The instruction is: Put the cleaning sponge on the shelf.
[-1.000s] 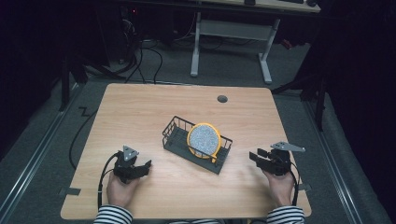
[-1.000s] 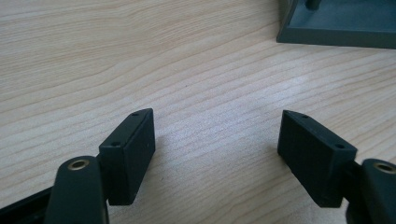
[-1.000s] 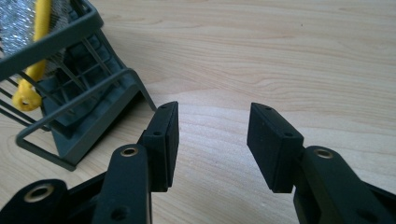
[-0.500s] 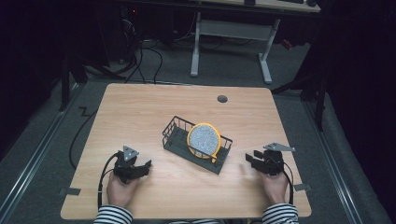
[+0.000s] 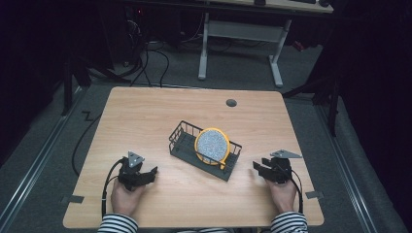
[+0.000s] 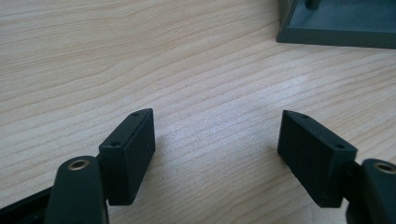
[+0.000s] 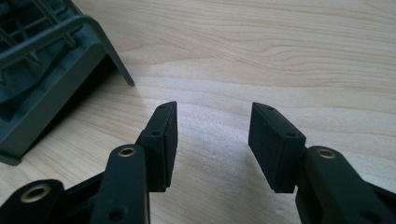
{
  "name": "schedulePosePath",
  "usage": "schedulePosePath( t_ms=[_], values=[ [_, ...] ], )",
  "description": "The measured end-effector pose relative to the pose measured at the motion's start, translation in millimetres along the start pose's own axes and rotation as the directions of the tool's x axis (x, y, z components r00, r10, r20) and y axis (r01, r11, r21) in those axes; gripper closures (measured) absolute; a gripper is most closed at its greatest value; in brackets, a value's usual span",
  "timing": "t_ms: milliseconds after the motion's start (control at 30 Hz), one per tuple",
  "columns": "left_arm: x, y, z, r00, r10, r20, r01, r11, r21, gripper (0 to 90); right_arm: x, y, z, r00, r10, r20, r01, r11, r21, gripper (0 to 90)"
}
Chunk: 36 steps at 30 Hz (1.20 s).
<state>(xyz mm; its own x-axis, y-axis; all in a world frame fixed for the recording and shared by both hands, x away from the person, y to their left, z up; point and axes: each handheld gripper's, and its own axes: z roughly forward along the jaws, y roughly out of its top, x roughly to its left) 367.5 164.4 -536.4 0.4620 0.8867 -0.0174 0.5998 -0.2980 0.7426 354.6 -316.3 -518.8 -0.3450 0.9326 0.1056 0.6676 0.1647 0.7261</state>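
Observation:
A dark wire dish rack (image 5: 183, 143) stands at the middle of the wooden table, with a yellow-rimmed speckled grey plate (image 5: 212, 145) upright in it. My left gripper (image 5: 151, 173) rests on the table left of the rack, jaws wide open over bare wood (image 6: 217, 130). My right gripper (image 5: 257, 168) sits right of the rack, open with nothing between its jaws (image 7: 212, 126). A corner of the rack (image 7: 51, 60) lies to its left. The rack's base (image 6: 336, 23) shows at the top right of the left gripper view.
The wooden table (image 5: 145, 121) has a round cable hole (image 5: 231, 103) near its far edge. Cables (image 5: 108, 182) trail from the grippers. Beyond the table stand a white desk frame (image 5: 240, 36) and dark floor with wires.
My right gripper has shifted slightly left toward the rack and down to the table. The left gripper has stayed put.

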Motion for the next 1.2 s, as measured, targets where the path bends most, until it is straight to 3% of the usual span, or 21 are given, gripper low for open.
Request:
schedulePosePath(
  t_ms=[600,900,1200],
  values=[
    [0.0,0.0,-0.1,1.0,0.001,0.0,-0.001,1.0,0.001,28.0,4.1,-6.0,6.3,0.9995,-0.024,0.02,0.024,1.0,0.012,49.4],
    [0.0,-0.1,-0.1,1.0,0.001,0.0,-0.001,1.0,0.0,27.8,10.9,-11.5,6.5,0.9915,-0.107,0.074,0.107,0.994,0.0,44.6],
    [-0.2,-0.1,0.0,1.0,0.002,-0.001,-0.002,1.0,0.0,27.6,12.2,-12.1,6.2,0.9925,-0.096,0.076,0.096,0.995,0.006,40.0]
  ],
)
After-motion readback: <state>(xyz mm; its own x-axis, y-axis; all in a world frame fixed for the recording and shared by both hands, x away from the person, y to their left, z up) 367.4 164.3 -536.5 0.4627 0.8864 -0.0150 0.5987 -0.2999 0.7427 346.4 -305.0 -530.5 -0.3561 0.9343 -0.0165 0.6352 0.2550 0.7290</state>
